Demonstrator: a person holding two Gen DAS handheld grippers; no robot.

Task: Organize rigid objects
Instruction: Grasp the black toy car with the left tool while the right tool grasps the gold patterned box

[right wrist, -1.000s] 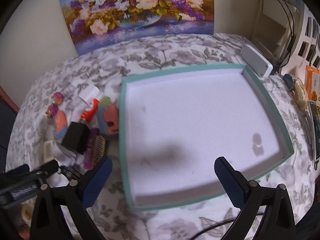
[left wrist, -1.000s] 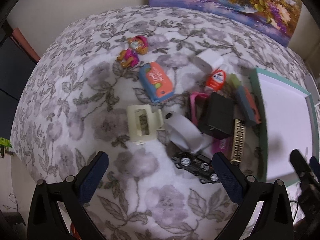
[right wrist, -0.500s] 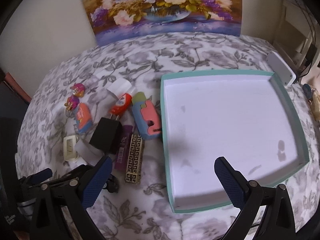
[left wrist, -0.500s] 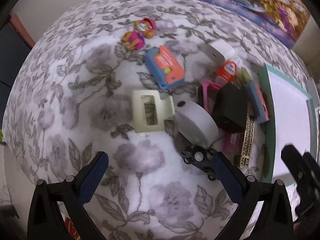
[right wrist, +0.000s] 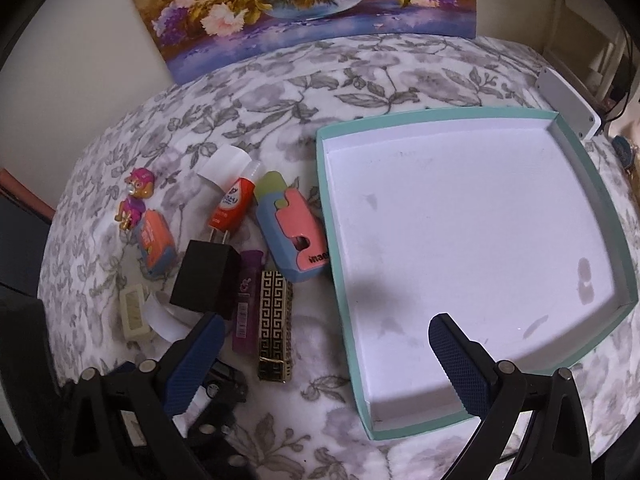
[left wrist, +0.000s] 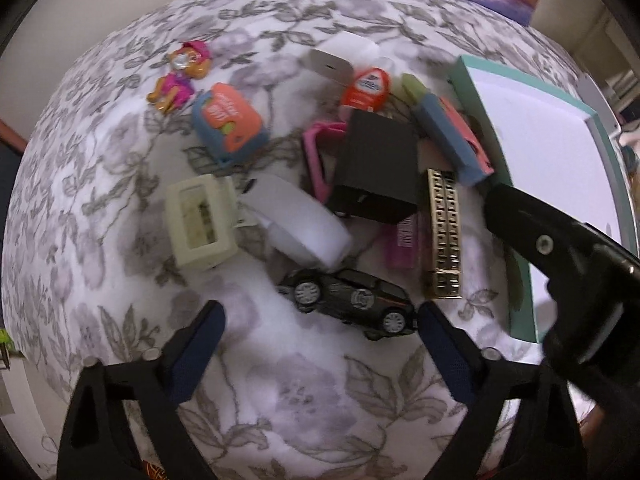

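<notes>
Jaws of the left gripper (left wrist: 318, 342), closing empty above the small black toy car (left wrist: 347, 299), could nudge the white tape roll (left wrist: 298, 226) alongside; right gripper (right wrist: 322, 360) gapes unladen.

glossy toy car (left wrist: 347, 303), matt cloth (left wrist: 120, 160)

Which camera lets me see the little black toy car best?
The left wrist view. There the small black toy car shows whole, on its side with wheels visible, just ahead of the closing left tongs. In the right wrist view the car is mostly hidden behind a blue finger pad of the right tongs.
</notes>
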